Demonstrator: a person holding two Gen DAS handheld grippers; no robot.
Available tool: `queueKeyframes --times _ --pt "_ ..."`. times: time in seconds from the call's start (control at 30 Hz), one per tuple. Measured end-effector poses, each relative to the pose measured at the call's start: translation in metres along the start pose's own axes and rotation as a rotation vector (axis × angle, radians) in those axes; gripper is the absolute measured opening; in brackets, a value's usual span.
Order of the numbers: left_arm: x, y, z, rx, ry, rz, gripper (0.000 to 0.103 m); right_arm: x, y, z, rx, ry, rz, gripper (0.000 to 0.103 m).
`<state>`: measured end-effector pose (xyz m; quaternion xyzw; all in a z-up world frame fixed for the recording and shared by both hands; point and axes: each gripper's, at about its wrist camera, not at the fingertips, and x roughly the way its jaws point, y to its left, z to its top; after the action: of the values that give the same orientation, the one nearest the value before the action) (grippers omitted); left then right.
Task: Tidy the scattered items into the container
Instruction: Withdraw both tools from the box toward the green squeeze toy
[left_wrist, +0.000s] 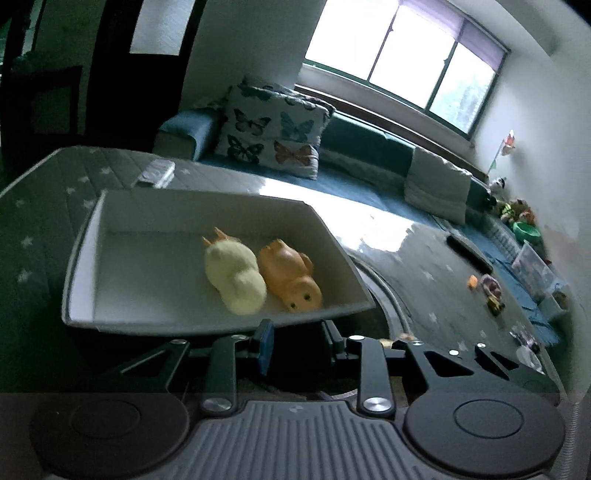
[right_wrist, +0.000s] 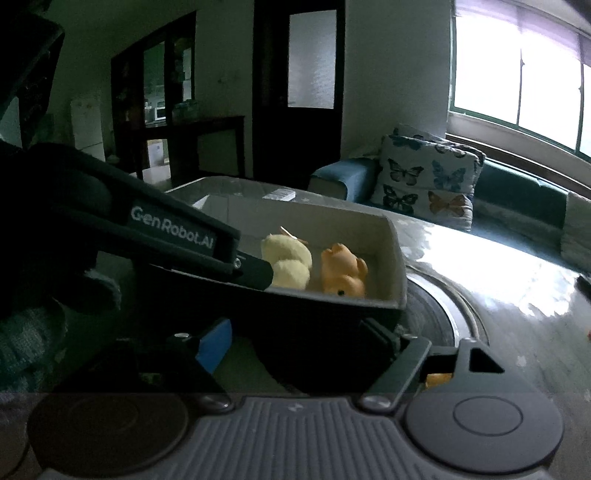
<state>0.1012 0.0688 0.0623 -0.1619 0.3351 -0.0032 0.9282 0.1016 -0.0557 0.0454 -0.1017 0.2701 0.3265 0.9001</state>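
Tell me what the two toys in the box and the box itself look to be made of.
Pale yellow toy: probably plush or flocked; its surface looks fuzzy and matte, with no glints.
Orange toy: likely soft plastic or rubber; smooth, moulded, with a slight sheen.
Box: possibly cardboard or thin plastic; flat, thin walls, matte white inside and dark outside. Blur leaves this open.

We see a white box (left_wrist: 88, 258) with a dark outer wall, and in it a pale yellow fluffy toy (left_wrist: 236, 277) beside an orange toy (left_wrist: 291, 277) with black eyes. The tabletop (left_wrist: 55, 192) is grey with small white stars. A white pillow (left_wrist: 269, 133) bears blue and orange butterflies on a teal sofa (left_wrist: 362, 147). Our left claw (left_wrist: 299, 341) is black with a blue pad; near the tabletop's right edge lies a green bowl (left_wrist: 528, 230).
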Motion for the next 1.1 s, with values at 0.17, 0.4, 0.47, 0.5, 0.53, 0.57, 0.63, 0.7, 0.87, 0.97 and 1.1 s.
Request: queueKeyframes --times 0.17,0.4,0.47,0.5,0.53,0.57,0.63,0.7,0.87,0.97,1.1 --pt "0.001 -0.010 -0.013 0.020 0.020 -0.008 0.031 -0.013 -0.004 -0.013 0.034 -0.001 -0.020 0.080" --pt "0.001 -0.020 -0.026 0.040 0.035 -0.009 0.031 -0.027 -0.010 -0.029 0.091 0.002 -0.053 0.085" --pt "0.001 -0.022 -0.030 0.044 0.042 -0.006 0.031 -0.029 -0.012 -0.034 0.109 0.009 -0.062 0.085" --pt "0.002 -0.022 -0.031 0.046 0.045 -0.008 0.031 -0.030 -0.012 -0.035 0.116 0.012 -0.063 0.085" --pt "0.002 -0.023 -0.032 0.047 0.048 -0.009 0.031 -0.032 -0.013 -0.038 0.120 0.015 -0.067 0.085" --pt "0.002 -0.024 -0.034 0.047 0.051 -0.010 0.031 -0.033 -0.014 -0.040 0.122 0.018 -0.074 0.085" --pt "0.002 -0.025 -0.036 0.050 0.052 -0.012 0.031 -0.035 -0.015 -0.045 0.124 0.022 -0.089 0.086" --pt "0.003 -0.026 -0.039 0.058 0.055 -0.014 0.031 -0.038 -0.016 -0.048 0.129 0.026 -0.102 0.088" --pt "0.008 -0.028 -0.046 0.059 0.083 -0.020 0.031 -0.041 -0.018 -0.061 0.140 0.049 -0.128 0.088" --pt "0.012 -0.028 -0.050 0.056 0.102 -0.026 0.032 -0.039 -0.019 -0.067 0.152 0.065 -0.130 0.088" --pt "0.019 -0.027 -0.056 0.046 0.135 -0.045 0.032 -0.034 -0.020 -0.075 0.166 0.087 -0.131 0.088"
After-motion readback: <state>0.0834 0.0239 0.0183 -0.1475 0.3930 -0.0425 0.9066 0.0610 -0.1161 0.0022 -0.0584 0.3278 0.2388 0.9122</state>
